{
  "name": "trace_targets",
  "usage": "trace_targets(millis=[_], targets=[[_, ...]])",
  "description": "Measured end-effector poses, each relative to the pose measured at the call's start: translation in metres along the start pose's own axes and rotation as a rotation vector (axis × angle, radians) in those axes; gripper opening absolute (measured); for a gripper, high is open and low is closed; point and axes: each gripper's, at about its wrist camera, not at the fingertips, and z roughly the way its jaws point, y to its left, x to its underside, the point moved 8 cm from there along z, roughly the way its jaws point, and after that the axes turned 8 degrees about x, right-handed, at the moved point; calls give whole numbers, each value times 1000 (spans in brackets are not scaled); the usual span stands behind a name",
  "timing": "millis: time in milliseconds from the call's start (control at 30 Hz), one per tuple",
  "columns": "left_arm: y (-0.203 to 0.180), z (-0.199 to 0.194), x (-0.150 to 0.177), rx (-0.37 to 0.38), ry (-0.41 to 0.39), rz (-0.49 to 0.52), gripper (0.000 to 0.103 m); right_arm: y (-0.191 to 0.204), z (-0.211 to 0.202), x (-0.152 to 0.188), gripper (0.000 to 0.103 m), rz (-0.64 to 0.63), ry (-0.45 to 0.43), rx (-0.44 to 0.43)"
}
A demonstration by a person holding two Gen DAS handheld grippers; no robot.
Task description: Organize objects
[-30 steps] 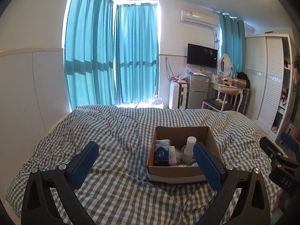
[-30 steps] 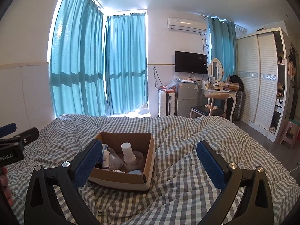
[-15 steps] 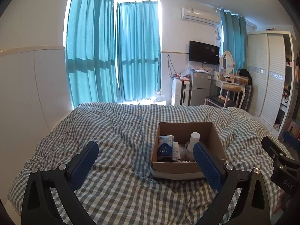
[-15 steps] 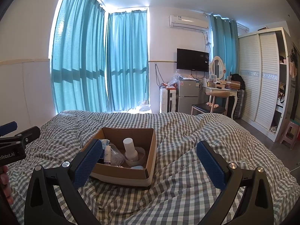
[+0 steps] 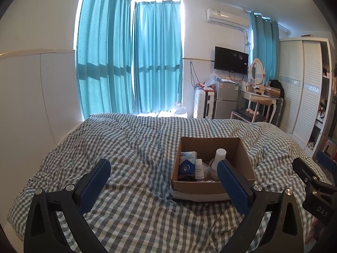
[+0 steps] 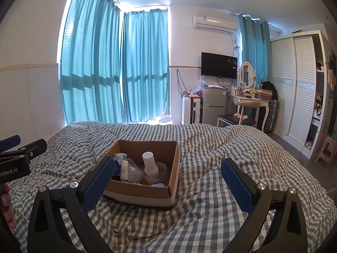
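An open cardboard box [image 5: 244,154] sits on a grey-checked duvet [image 5: 137,151]; it also shows in the right wrist view [image 6: 174,158]. Inside stand a blue-and-white tissue pack [image 5: 186,164], a small white tube [image 5: 199,169] and a white cylindrical bottle [image 5: 220,155], which sits in a round dish [image 6: 162,168] in the right wrist view. My left gripper [image 5: 164,183] is open and empty, just short of the box, its right finger overlapping the box's near right corner. My right gripper [image 6: 168,183] is open and empty, near the box's front.
Teal curtains [image 5: 130,59] cover the windows beyond the bed. A small fridge [image 5: 225,99], a white suitcase [image 5: 203,103], a dressing table with chair [image 5: 254,103] and a white wardrobe [image 5: 301,84] line the far right. A pink stool [image 6: 326,149] stands by the wardrobe.
Both grippers have tilted downward and moved slightly closer to the box, so it sits lower and larger in each view. Both stay open.
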Motion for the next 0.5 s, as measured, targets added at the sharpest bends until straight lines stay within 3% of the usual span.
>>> trace_targets(millis=[500], targets=[[-4, -1, 1, 3, 11, 29, 103, 5, 1, 5, 101, -4, 14, -3]])
